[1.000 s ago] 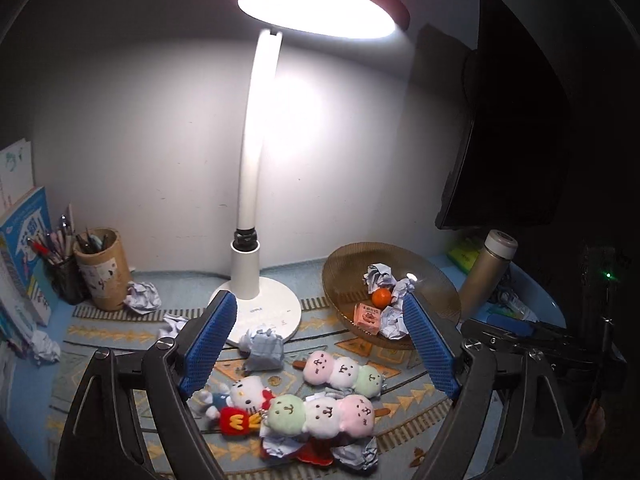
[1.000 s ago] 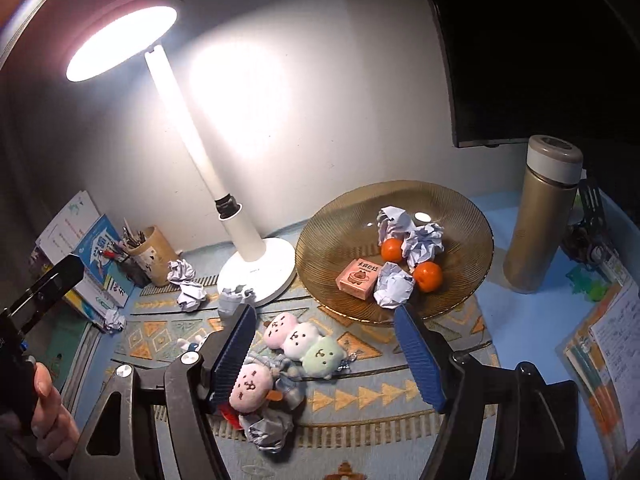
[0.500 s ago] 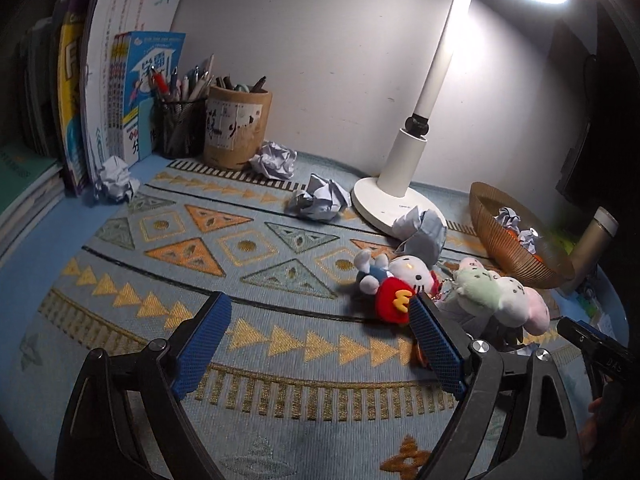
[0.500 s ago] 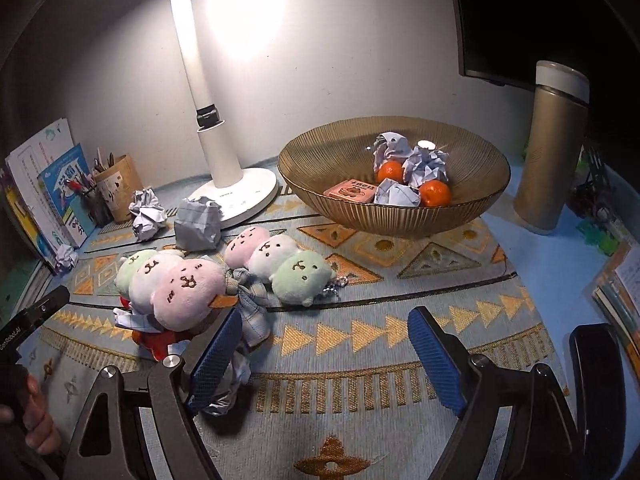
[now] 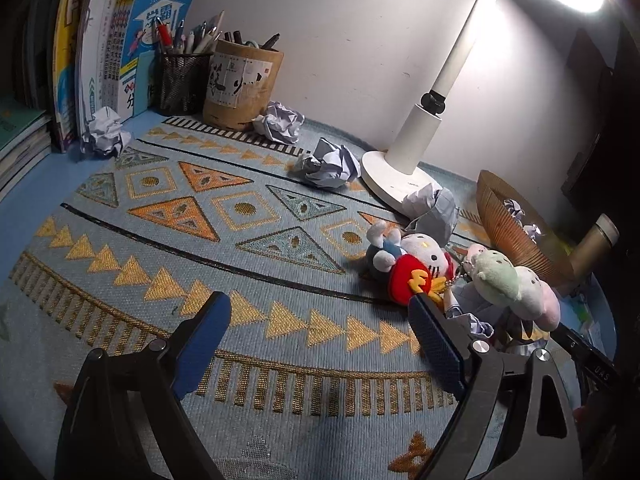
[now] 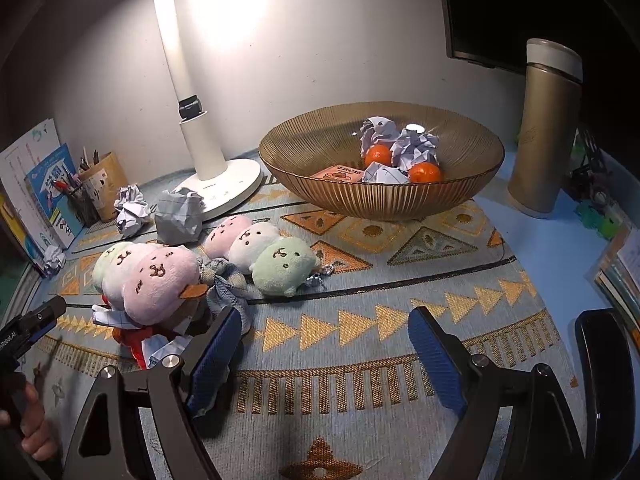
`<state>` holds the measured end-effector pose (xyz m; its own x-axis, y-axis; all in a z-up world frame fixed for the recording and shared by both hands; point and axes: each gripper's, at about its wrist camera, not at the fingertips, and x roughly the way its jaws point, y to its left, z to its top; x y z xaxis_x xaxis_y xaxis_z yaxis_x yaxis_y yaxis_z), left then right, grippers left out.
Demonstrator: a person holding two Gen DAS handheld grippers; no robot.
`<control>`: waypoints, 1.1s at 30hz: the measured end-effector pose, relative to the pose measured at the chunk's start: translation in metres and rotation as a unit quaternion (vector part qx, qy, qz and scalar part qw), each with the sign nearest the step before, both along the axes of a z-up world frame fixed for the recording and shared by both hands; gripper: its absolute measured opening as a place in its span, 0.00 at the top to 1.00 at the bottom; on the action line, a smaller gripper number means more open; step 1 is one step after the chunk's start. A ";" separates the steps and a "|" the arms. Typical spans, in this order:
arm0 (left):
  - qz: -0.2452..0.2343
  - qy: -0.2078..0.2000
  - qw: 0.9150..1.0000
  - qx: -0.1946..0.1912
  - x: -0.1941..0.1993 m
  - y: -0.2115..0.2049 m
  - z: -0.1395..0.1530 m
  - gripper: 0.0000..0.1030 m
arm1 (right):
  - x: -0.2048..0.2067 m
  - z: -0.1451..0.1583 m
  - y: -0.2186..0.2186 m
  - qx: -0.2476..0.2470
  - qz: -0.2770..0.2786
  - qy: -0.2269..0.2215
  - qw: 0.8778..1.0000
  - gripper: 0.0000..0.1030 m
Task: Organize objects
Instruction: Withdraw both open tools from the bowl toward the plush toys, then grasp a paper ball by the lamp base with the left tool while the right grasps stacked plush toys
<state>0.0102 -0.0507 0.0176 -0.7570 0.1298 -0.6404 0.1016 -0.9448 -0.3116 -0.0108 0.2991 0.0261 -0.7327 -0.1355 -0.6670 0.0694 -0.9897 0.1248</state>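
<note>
My left gripper (image 5: 316, 312) hangs open low over the patterned rug (image 5: 240, 216), nothing between its blue pads. Just past its right pad lies a white cat plush (image 5: 416, 264) in red. A pink-white-green dumpling plush (image 5: 516, 288) lies on it. My right gripper (image 6: 325, 322) is open over bare rug (image 6: 400, 292). Ahead of its left pad lie that dumpling plush (image 6: 148, 276) and a second one (image 6: 260, 256), with crumpled paper (image 6: 178, 216) behind. The amber bowl (image 6: 400, 200) holds two oranges (image 6: 424, 172), paper balls and a small box.
A white desk lamp (image 5: 400, 176) stands at the back. Pen holders (image 5: 240, 84) and upright books (image 5: 120, 56) line the far left, with paper balls (image 5: 280, 122) nearby. A gold flask (image 6: 540, 132) stands right of the bowl. A hand (image 6: 32, 432) holds the left gripper's handle.
Both grippers came down close to the rug. The left view swung away from the lamp and bowl toward the books and pen holders. The right jaws spread a little wider.
</note>
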 end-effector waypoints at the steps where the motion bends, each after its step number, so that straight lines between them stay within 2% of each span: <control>1: -0.002 0.000 1.000 -0.004 0.000 0.002 0.000 0.13 | -0.001 0.000 0.001 -0.003 -0.001 -0.002 1.000 0.18; 7: -0.004 -0.003 1.000 -0.018 0.001 0.007 0.001 0.13 | -0.020 -0.005 0.013 -0.053 0.023 -0.047 0.997 0.18; 9: -0.004 -0.014 1.000 -0.014 -0.003 0.005 0.000 0.13 | -0.032 -0.003 0.014 -0.064 0.035 -0.065 0.995 0.18; 11: -0.008 -0.038 0.999 -0.019 -0.011 0.002 0.003 0.13 | -0.048 0.002 0.008 -0.063 0.069 -0.085 0.992 0.18; 13: -0.013 -0.042 0.998 -0.036 -0.021 -0.002 0.019 0.13 | -0.062 0.004 0.001 -0.048 0.095 -0.087 0.991 0.18; 17: -0.038 -0.024 0.998 -0.042 -0.060 -0.015 0.050 0.12 | -0.087 -0.004 -0.008 -0.028 0.115 -0.093 0.989 0.18; 21: -0.062 -0.056 0.996 -0.041 -0.122 -0.023 0.036 0.12 | -0.103 -0.012 -0.013 -0.029 0.128 -0.096 0.987 0.18; 25: -0.055 -0.073 0.995 -0.035 -0.166 -0.023 0.015 0.12 | -0.115 -0.017 -0.020 -0.039 0.152 -0.106 0.982 0.18; 31: -0.068 -0.086 0.993 -0.047 -0.192 -0.008 -0.003 0.13 | -0.125 -0.026 -0.029 -0.052 0.180 -0.128 0.974 0.18; 32: -0.069 -0.086 0.993 -0.046 -0.193 -0.007 -0.004 0.14 | -0.123 -0.026 -0.029 -0.050 0.181 -0.121 0.975 0.20; 33: -0.071 -0.085 0.993 -0.045 -0.194 -0.005 -0.006 0.18 | -0.122 -0.026 -0.030 -0.049 0.184 -0.122 0.974 0.27</control>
